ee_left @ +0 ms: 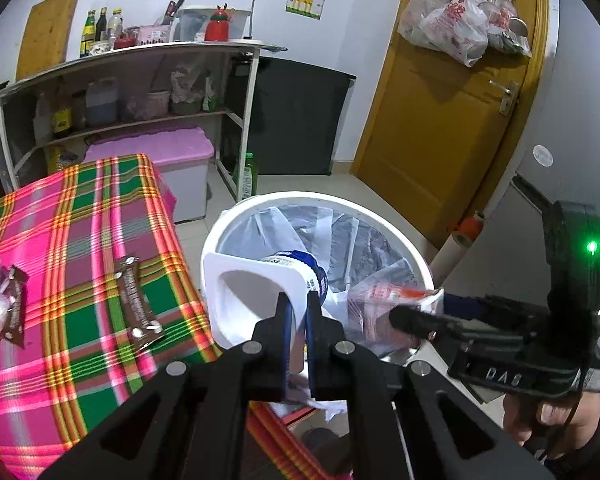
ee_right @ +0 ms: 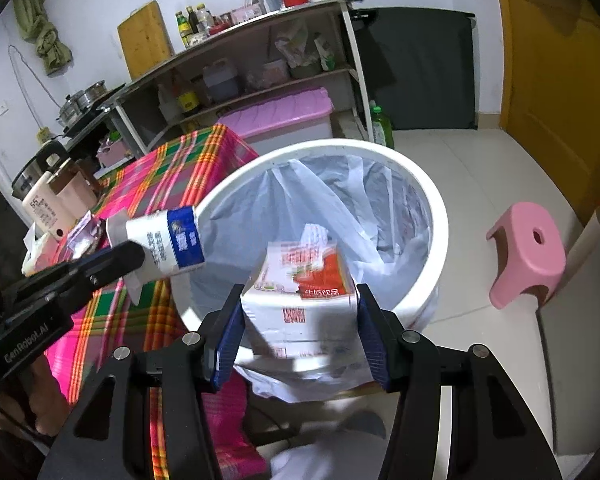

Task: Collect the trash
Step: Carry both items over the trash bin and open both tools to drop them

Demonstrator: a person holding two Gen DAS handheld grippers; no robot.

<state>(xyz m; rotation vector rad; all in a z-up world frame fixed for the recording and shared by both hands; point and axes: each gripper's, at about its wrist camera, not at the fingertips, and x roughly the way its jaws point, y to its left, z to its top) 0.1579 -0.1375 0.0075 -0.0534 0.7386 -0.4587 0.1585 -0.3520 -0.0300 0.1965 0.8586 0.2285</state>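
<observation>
Two pieces of trash hang over the white bin (ee_right: 440,216), one in each tong, so they can drop into the bag (ee_right: 340,200) inside. The left gripper (ee_left: 298,312) is squeezed tight on the thin rim of a white cup (ee_left: 260,292), because the rim is easy to pinch. The right gripper (ee_right: 300,332) is spread wide, its blue pads pressed on both sides of a fat milk carton (ee_right: 300,292). More wrappers (ee_left: 138,300) wait on the checked cloth (ee_left: 80,240), so the job is not done

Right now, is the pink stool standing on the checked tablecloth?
No, the pink stool stands on the tiled floor, on the far side of the white bin from the checked tablecloth.
</observation>
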